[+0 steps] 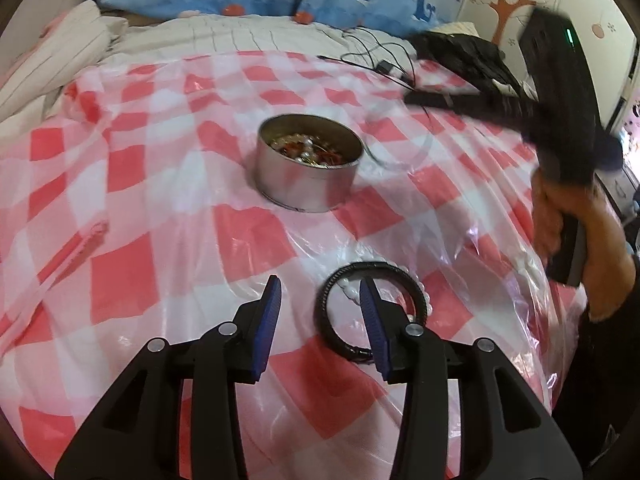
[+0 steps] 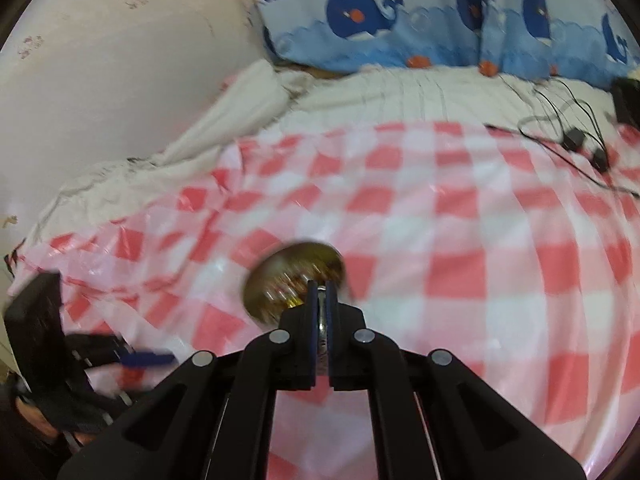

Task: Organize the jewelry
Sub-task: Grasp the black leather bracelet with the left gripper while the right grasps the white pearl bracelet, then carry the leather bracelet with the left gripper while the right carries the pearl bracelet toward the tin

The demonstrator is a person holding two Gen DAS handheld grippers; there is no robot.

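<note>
My left gripper (image 1: pixel 320 296) is over the checked cloth (image 1: pixel 168 208), jaws apart, nothing pressed between the blue pads (image 1: pixel 266 328). A black bangle (image 1: pixel 338 344) lies flat on the cloth just ahead. My right-side pad sits over the inside of its ring; the other pad is outside it, to the left. I can't tell if either pad touches it. White beads (image 1: pixel 352 292) lie against the bangle's far edge, partly under it; more pale beads curve off to the right, blurred.

The tin (image 1: pixel 310 168) sits mid-cloth, well beyond the bangle, upright and open-topped. It holds a tangle of pearls and red and gold bits.

My right gripper (image 2: pixel 321 286) is clenched. In the right wrist view, something shiny and metallic (image 2: pixel 322 332) shows in the narrow slit between the pads. It's too blurred to name. The tin (image 2: pixel 280 280) is just past the fingertips, smeared by motion. Can't tell whether the tips are over it or touching the rim.

In the left wrist view, the right gripper (image 1: pixel 412 98) is a dark blur up at the right, above the cloth and beyond the tin, with the person's hand (image 1: pixel 560 216) round its handle.

Black cables (image 1: pixel 380 56) trail on the far right of the cloth. A whale-print pillow (image 2: pixel 400 24) stands against the wall behind.
</note>
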